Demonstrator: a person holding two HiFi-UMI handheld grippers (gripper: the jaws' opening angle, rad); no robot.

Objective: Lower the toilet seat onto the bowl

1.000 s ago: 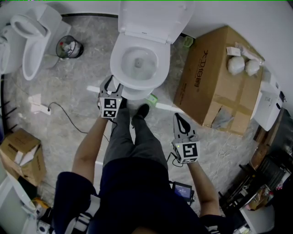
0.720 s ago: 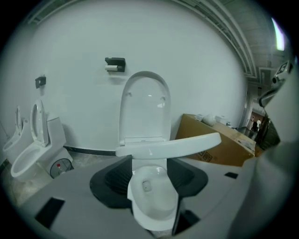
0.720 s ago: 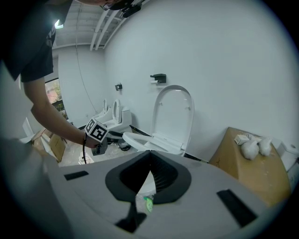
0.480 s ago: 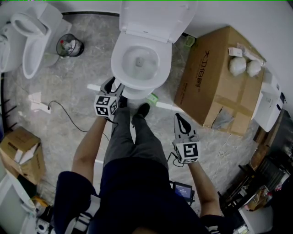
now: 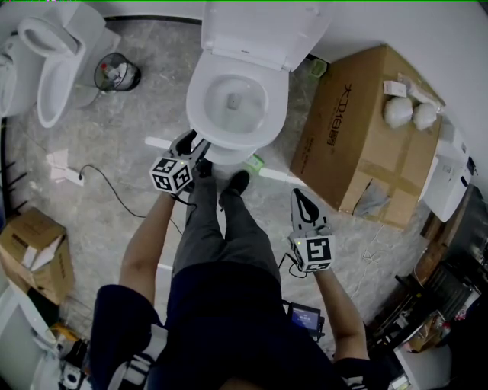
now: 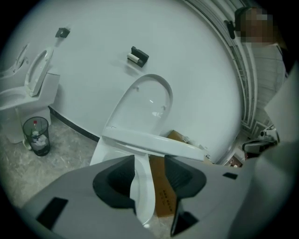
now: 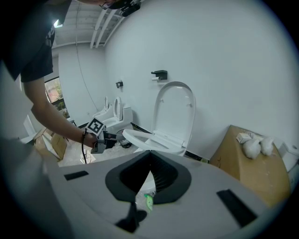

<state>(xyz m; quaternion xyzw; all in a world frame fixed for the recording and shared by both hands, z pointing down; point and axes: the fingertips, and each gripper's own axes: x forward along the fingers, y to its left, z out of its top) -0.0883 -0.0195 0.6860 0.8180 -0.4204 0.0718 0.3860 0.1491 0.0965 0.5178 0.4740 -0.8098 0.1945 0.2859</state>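
Two tools, left tool (image 5: 194,142) apart, closing round front of near-level toilet seat (image 5: 275,107), long axis toward wall (image 5: 381,23), right tool (image 5: 299,196) closed.

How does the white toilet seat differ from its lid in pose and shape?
The white plastic toilet seat lies nearly level over the bowl; the white plastic lid stands upright behind it. The seat is an open ring; the lid is a solid panel. Both are white.
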